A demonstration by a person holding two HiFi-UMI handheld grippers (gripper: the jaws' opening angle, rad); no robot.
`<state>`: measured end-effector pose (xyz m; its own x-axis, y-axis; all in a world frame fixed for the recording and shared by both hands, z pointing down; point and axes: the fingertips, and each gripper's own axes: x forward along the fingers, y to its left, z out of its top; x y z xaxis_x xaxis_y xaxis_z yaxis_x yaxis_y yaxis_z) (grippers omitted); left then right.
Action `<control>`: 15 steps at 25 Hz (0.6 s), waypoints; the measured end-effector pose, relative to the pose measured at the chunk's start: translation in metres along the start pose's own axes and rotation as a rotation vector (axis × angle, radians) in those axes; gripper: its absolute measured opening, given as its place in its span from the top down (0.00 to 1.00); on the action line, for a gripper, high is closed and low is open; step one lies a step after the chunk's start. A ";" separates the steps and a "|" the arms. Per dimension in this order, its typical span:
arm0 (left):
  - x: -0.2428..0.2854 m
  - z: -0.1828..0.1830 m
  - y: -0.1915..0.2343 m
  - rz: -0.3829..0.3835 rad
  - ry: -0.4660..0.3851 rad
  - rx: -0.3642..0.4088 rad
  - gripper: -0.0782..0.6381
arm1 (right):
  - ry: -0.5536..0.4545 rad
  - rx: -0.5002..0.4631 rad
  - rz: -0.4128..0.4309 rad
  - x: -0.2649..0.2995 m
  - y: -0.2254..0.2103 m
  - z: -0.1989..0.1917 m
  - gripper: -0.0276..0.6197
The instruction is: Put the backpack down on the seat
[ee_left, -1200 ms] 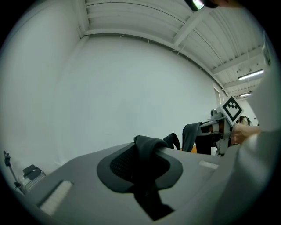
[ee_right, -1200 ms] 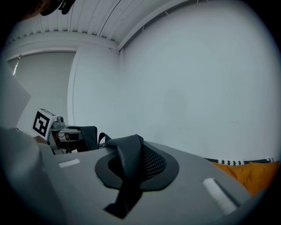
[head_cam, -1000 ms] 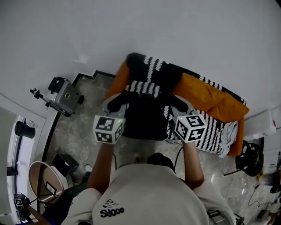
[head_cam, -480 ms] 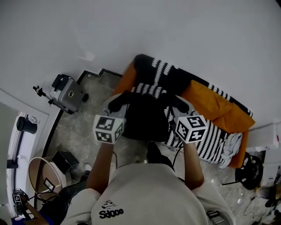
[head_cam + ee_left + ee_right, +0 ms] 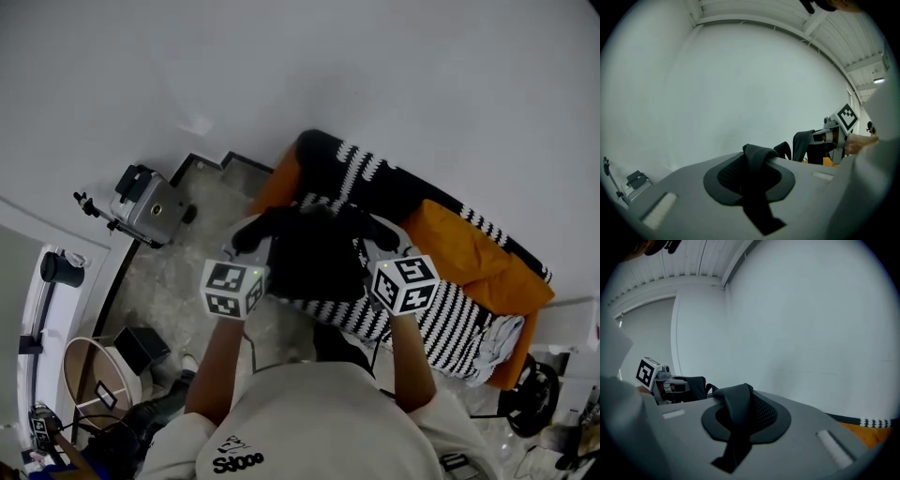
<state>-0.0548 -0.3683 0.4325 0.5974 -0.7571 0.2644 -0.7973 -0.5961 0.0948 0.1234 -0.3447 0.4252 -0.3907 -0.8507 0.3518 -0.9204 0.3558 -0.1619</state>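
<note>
Backpack (image 5: pixel 314 258) hangs in the air over the front edge of the seat (image 5: pixel 441 319), not set down yet. Left gripper (image 5: pixel 249 234) and right gripper (image 5: pixel 382 234) are each clamped on a shoulder strap (image 5: pixel 757 161). Risks: I release short and it tips onto the floor (image 5: pixel 178 272), or one strap slips and it swings. The pack's underside is hidden. Black on the dark cover, so I can't judge the gap.

Looks like a home living room set up for recording. Against a bare white wall (image 5: pixel 375 75), an orange sofa (image 5: pixel 487 267) draped with a black-and-white striped throw (image 5: pixel 441 323). Left of the sofa, a grey boxy device on a tripod (image 5: pixel 150 206) on marbled stone floor (image 5: pixel 178 286). By the sofa's right end, dark stand gear (image 5: pixel 531 410).
</note>
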 end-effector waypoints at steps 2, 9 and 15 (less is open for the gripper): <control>0.018 -0.001 0.007 0.007 0.013 -0.005 0.82 | 0.013 0.002 0.005 0.016 -0.012 0.002 0.91; 0.086 -0.010 0.031 0.039 0.067 -0.030 0.82 | 0.078 0.018 0.023 0.076 -0.058 -0.001 0.91; 0.140 -0.028 0.047 0.063 0.117 -0.059 0.82 | 0.144 0.032 0.037 0.119 -0.093 -0.016 0.91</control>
<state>-0.0110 -0.4950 0.5009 0.5345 -0.7543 0.3813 -0.8387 -0.5290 0.1294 0.1621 -0.4730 0.4967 -0.4246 -0.7722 0.4728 -0.9052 0.3718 -0.2057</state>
